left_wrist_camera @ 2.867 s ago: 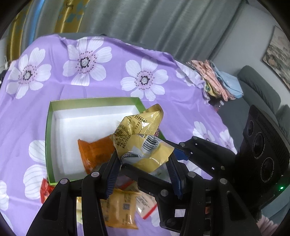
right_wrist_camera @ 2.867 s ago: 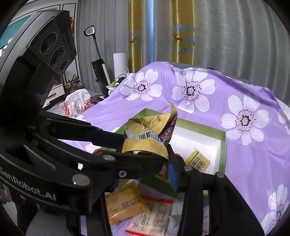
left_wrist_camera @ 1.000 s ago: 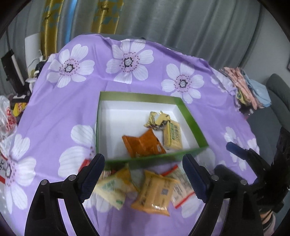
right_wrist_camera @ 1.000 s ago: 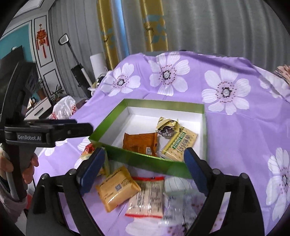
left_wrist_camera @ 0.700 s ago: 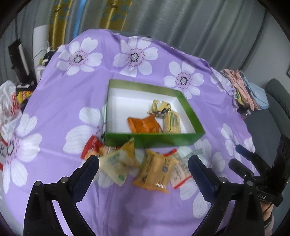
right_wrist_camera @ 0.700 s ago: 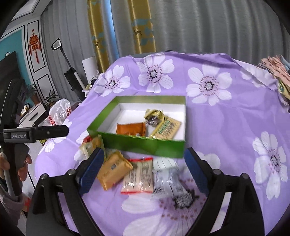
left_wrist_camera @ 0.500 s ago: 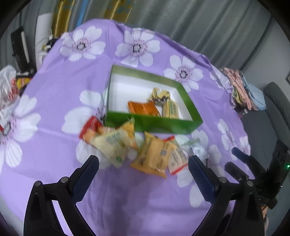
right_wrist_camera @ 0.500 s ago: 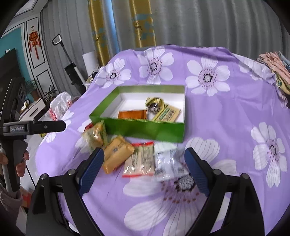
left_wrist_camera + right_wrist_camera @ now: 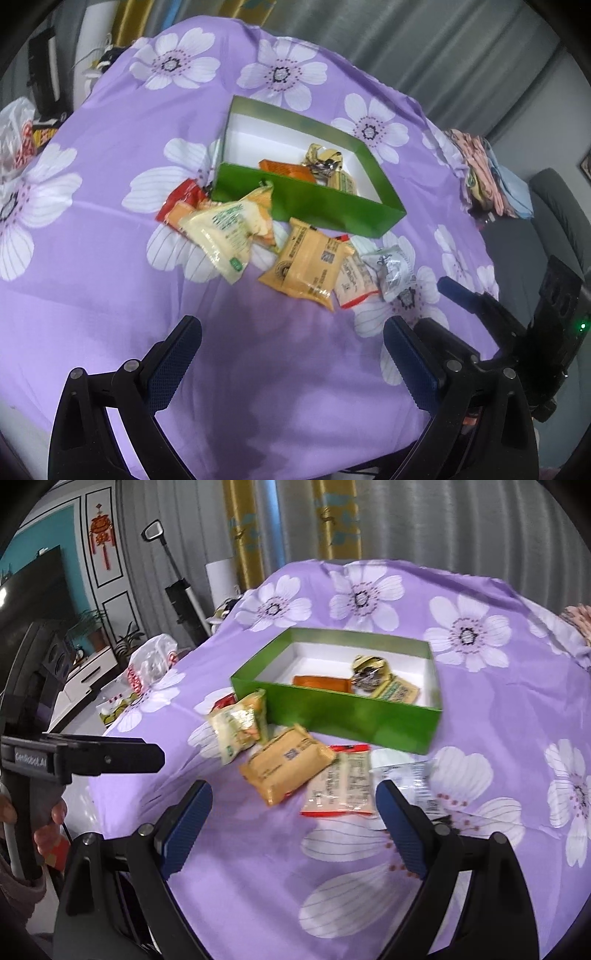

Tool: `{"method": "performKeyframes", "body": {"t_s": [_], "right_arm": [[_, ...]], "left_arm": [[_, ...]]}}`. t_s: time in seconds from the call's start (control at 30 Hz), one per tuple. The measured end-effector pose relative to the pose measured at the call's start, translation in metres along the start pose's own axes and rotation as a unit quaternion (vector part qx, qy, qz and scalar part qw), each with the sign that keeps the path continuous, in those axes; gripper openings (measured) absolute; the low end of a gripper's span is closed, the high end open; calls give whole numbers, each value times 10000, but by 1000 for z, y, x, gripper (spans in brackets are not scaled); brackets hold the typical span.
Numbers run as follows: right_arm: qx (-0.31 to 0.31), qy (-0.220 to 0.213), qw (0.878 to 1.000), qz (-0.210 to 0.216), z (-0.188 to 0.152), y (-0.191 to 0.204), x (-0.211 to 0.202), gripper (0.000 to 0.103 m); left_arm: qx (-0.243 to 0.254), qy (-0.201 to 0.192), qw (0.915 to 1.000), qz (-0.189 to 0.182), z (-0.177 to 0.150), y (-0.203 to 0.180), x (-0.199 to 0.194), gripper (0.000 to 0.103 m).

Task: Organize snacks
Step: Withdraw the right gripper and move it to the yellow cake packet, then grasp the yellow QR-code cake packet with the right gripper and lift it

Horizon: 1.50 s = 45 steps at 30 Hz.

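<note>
Both tools held wide open, empty: left tool (image 9: pixel 291 345), right tool (image 9: pixel 293 808). Orange packet (image 9: pixel 286 770) seen just ahead of right tool, long axis diagonal; green box (image 9: pixel 351 716) beyond.

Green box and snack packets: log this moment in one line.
left hand-held gripper: open, empty | right hand-held gripper: open, empty | green box: three packets inside | loose packets on purple cloth: several

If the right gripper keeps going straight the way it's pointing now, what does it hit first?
Most likely the clear packet with red ends, which lies just ahead between the open jaws of the right gripper. The orange-yellow packet sits slightly left of that line. Depth is hard to judge here, so it might meet the purple tablecloth short of the packet.
</note>
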State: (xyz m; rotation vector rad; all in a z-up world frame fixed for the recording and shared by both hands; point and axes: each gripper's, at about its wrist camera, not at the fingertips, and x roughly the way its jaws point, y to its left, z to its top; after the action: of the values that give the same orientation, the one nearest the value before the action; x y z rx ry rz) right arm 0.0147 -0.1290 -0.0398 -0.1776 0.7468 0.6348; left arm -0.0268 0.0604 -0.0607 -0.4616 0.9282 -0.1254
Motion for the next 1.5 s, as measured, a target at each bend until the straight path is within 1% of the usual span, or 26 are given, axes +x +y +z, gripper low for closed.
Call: {"method": "performKeyframes", "body": {"t_s": [0.1, 0.3, 0.6, 0.73, 0.83, 0.93, 1.0, 1.03, 1.1, 1.17, 1.33, 1.43, 1.5], "right_arm": [[-53, 98, 9999, 62, -3, 8, 7, 91], [-151, 218, 9996, -24, -7, 12, 14, 91], [-142, 373, 9992, -89, -7, 13, 28, 91], [-111, 450, 9989, 24, -7, 11, 39, 91], [-89, 484, 9988, 39, -8, 10, 49, 91], [-67, 523, 9986, 50, -8, 10, 58, 89], [-75, 561, 9983, 114, -8, 10, 64, 85], [-76, 604, 9980, 196, -8, 10, 67, 84], [-76, 645, 9975, 286, -8, 9, 73, 77], [-62, 687, 9971, 328, -9, 8, 78, 75], [-43, 743, 9966, 359, -10, 5, 88, 74], [-70, 747, 9963, 410, -8, 5, 92, 74], [-133, 741, 9964, 384, -6, 6, 94, 73]], "left_arm": [[-50, -2, 10000, 34, -2, 5, 0, 99], [-43, 39, 10000, -70, 0, 8, 7, 99], [90, 145, 9994, -286, 9, 10, 27, 99], [268, 160, 9990, -335, 12, 6, 39, 99], [311, 219, 9981, -482, 12, 6, 49, 98], [298, 263, 9976, -575, 15, 6, 57, 98], [329, 281, 9968, -670, 17, 4, 61, 98], [393, 273, 9964, -694, 19, 2, 63, 97], [520, 285, 9955, -742, 22, -3, 68, 96], [637, 333, 9944, -772, 26, -9, 75, 90], [741, 488, 9934, -733, 35, -10, 95, 90], [661, 633, 9927, -781, 39, -6, 106, 79], [679, 646, 9924, -800, 42, -5, 109, 79]]}}
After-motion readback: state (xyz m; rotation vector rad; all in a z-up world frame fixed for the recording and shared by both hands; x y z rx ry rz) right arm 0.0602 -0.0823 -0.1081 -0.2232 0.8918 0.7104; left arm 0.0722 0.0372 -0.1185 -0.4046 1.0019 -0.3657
